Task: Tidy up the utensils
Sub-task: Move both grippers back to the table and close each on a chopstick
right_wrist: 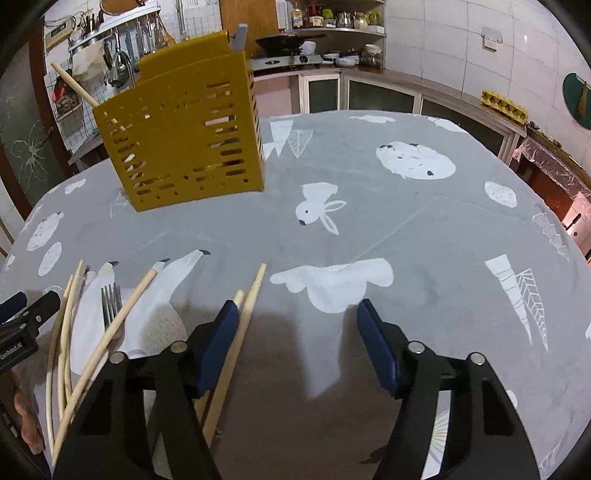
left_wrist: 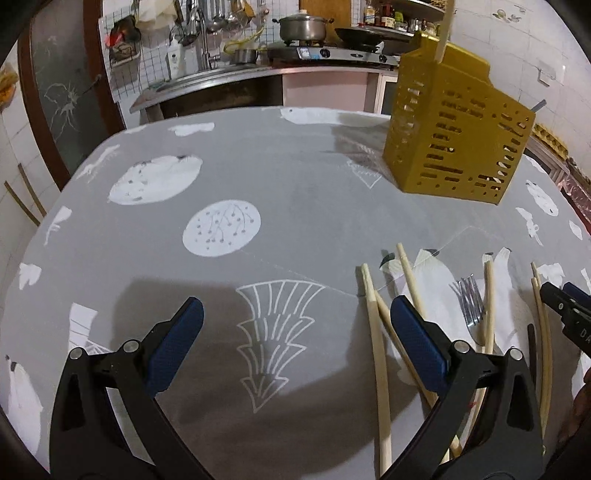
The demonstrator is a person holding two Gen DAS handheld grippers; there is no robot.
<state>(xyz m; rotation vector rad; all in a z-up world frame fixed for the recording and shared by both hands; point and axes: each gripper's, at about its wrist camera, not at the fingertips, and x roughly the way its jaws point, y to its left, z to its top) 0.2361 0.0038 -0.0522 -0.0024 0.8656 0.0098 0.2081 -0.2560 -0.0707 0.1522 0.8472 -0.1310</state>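
Note:
A yellow slotted utensil holder (left_wrist: 458, 136) stands at the far side of the table with one chopstick and a grey handle in it; it also shows in the right wrist view (right_wrist: 181, 125). Several pale chopsticks (left_wrist: 376, 339) and a metal fork (left_wrist: 471, 302) lie on the cloth near me. My left gripper (left_wrist: 295, 314) is open and empty, its right finger over the chopsticks. My right gripper (right_wrist: 295, 317) is open and empty, its left finger over two chopsticks (right_wrist: 243, 325). The fork (right_wrist: 110, 306) lies left of it.
The table (left_wrist: 258, 177) has a grey cloth with white prints. Behind it are a kitchen counter with a sink, a stove with a pot (left_wrist: 303, 27) and shelves of jars (right_wrist: 332, 18). An egg carton (right_wrist: 502, 103) sits on the right counter.

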